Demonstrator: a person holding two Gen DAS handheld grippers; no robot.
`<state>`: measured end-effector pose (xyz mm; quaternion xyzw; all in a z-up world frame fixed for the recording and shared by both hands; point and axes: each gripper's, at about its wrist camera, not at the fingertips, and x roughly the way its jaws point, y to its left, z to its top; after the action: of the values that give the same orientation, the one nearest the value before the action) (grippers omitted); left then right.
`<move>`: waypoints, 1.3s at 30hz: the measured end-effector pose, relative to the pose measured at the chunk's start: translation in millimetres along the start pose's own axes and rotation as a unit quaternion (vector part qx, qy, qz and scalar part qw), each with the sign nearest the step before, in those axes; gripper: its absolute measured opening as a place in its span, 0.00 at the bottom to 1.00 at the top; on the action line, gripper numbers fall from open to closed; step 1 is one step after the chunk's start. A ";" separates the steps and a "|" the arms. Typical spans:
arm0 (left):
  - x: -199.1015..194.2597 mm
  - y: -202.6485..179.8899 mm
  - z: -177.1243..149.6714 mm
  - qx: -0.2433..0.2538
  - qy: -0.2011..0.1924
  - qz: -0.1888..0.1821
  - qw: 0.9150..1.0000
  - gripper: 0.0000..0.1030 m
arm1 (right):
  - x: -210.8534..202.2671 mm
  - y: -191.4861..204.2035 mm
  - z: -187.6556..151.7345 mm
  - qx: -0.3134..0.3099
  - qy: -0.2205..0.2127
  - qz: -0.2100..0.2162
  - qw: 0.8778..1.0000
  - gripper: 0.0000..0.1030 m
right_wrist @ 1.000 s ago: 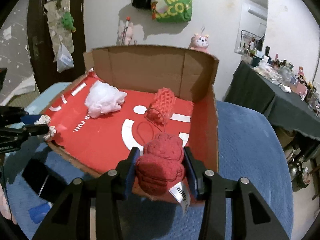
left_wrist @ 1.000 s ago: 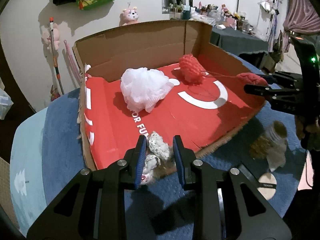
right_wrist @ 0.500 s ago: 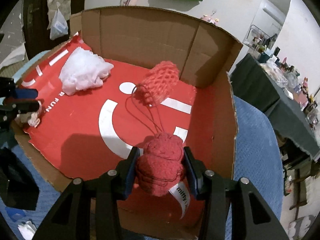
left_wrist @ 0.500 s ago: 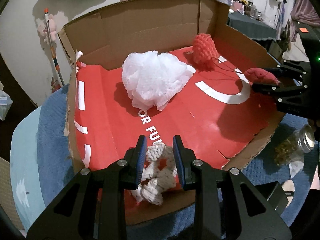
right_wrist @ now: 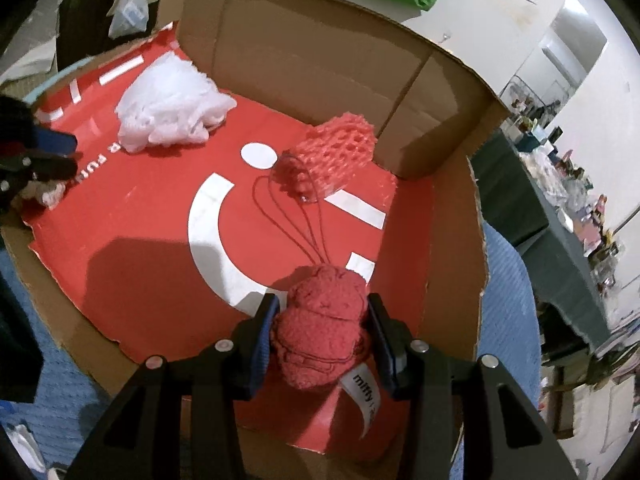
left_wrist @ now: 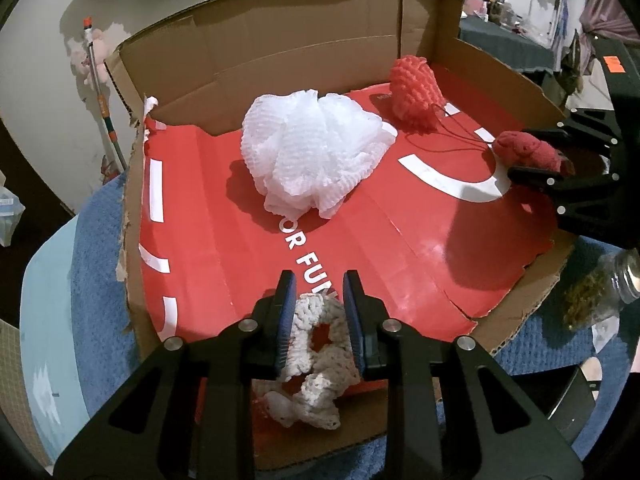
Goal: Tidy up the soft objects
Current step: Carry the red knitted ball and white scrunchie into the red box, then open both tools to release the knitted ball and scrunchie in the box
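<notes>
Between both jaws sit white crochet piece (left_wrist: pixel 316 344) and red plush (right_wrist: pixel 322 340).

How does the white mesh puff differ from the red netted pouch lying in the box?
The white mesh puff is white, ruffled and bulkier; the red netted pouch is red, compact and open-knit. The puff has no visible cord, while red strings trail from the pouch. The puff lies near the middle-left of the cardboard box; the pouch lies by the back right corner. Both rest loose on the red floor, held by neither tool.
</notes>
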<state>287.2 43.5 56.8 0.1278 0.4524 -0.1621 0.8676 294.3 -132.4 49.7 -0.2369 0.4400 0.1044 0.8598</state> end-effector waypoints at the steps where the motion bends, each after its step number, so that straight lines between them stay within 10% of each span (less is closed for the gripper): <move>1: -0.6 0.3 -0.4 0.000 -0.002 -0.002 1.000 0.22 | 0.2 0.2 0.3 -0.001 0.001 0.002 1.000 0.46; 15: -5.3 4.4 -3.2 -0.018 -0.014 -0.020 1.000 0.26 | 1.7 -0.2 1.5 -0.004 0.008 0.005 1.000 0.54; 20: -13.5 2.3 -4.9 -0.025 -0.032 -0.045 0.998 0.60 | -2.4 -4.4 1.1 0.005 0.003 0.008 1.000 0.58; 39: -117.1 -25.3 -21.5 -0.068 -0.168 -0.040 0.983 0.88 | -114.6 -28.8 -15.2 0.089 -0.113 0.038 0.989 0.89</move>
<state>198.2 47.6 139.7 0.0216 0.3150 -0.1851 0.9306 227.0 -161.6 143.6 -0.1290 0.3560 0.1230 0.9173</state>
